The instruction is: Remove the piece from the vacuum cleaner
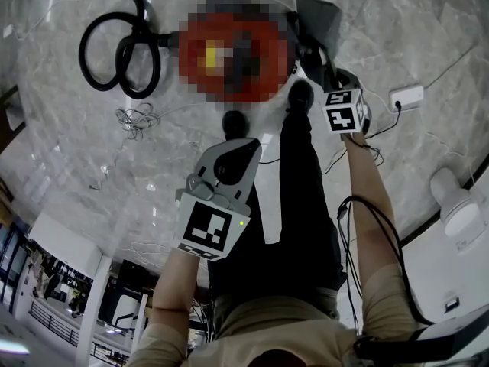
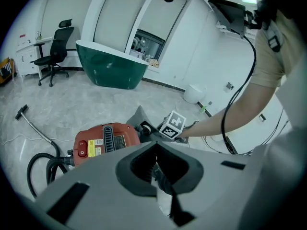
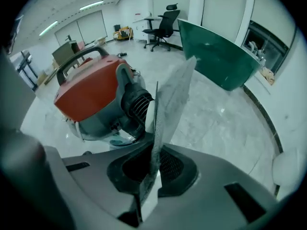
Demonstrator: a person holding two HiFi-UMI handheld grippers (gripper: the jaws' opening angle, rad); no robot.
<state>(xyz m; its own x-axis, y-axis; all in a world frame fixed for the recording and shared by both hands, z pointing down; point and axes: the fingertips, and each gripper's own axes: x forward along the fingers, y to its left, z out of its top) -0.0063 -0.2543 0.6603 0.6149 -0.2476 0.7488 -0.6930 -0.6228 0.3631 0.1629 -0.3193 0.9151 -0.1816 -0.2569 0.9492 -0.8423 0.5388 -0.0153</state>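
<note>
Marble floor (image 3: 216, 123) won't anchor the vacuum cleaner (image 3: 86, 90); your right gripper (image 3: 144, 186) pinches the grey piece (image 3: 172, 99), so draw it straight off; left gripper (image 2: 156, 169) hangs closed, empty.

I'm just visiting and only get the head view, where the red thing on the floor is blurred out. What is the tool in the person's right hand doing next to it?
Observer: In the right gripper view, the right gripper is shut on a thin grey speckled panel, seen edge-on.
Operator: And the red thing?
Observer: It's a vacuum cleaner, with a red top, a black carry handle, a grey body and a black ribbed opening beside the panel.
Operator: Is the other tool holding anything?
Observer: No. The left gripper view shows the left gripper shut with nothing in it.
</note>
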